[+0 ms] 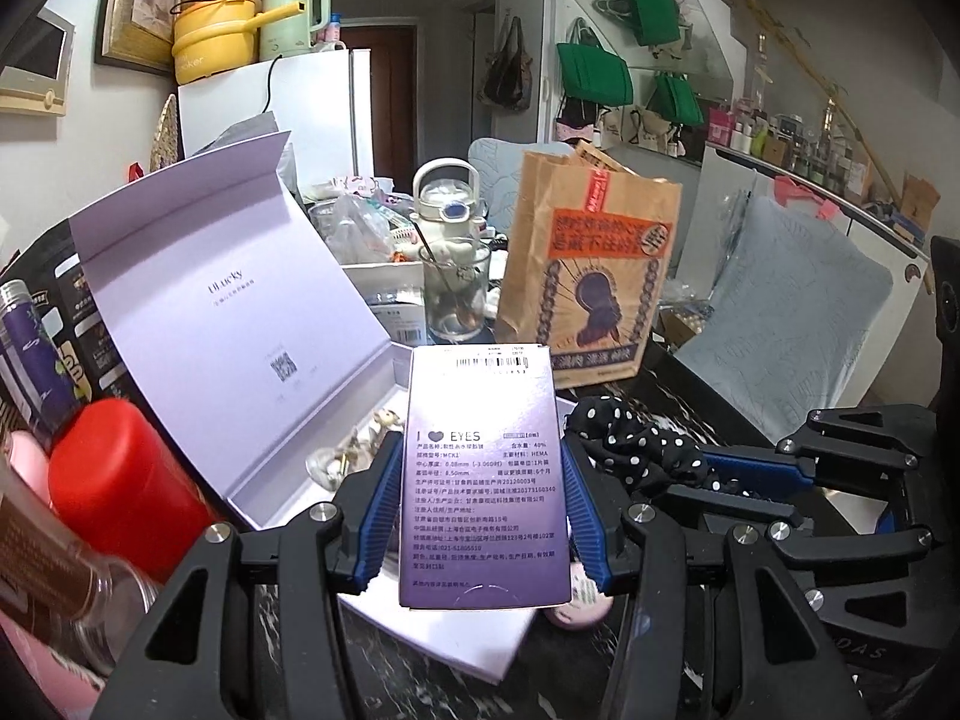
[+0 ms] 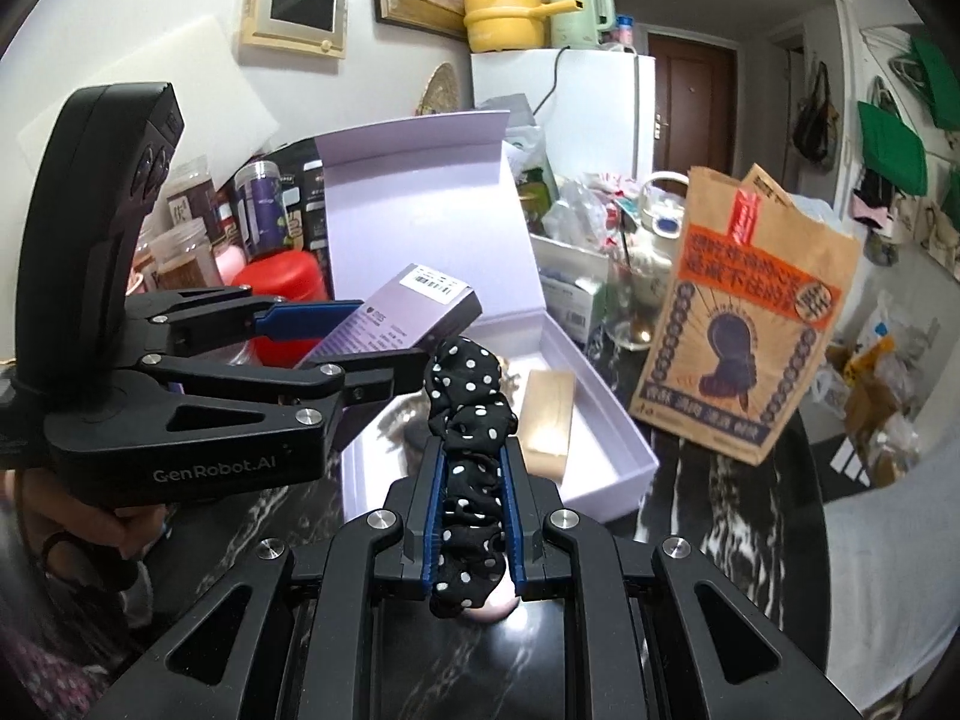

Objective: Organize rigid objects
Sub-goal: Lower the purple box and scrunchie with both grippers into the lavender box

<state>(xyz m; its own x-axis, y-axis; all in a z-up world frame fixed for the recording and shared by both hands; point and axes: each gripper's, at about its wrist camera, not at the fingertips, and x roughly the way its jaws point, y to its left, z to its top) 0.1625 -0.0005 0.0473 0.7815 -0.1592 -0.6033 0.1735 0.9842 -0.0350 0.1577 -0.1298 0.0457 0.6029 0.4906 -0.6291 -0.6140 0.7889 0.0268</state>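
- Purple carton [image 1: 483, 474]: clamped in left gripper [image 1: 480, 480], long axis pointing fwd, over lilac box [image 2: 600, 420] w/ lid up; box ahead & below.
- Right gripper [image 2: 474, 516]: shut on polka-dot scrunchie [image 2: 471, 420], just beside, equally near the box.

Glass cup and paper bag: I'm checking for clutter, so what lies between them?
Nothing: the glass cup and the paper bag stand nearly side by side, per the left wrist view.
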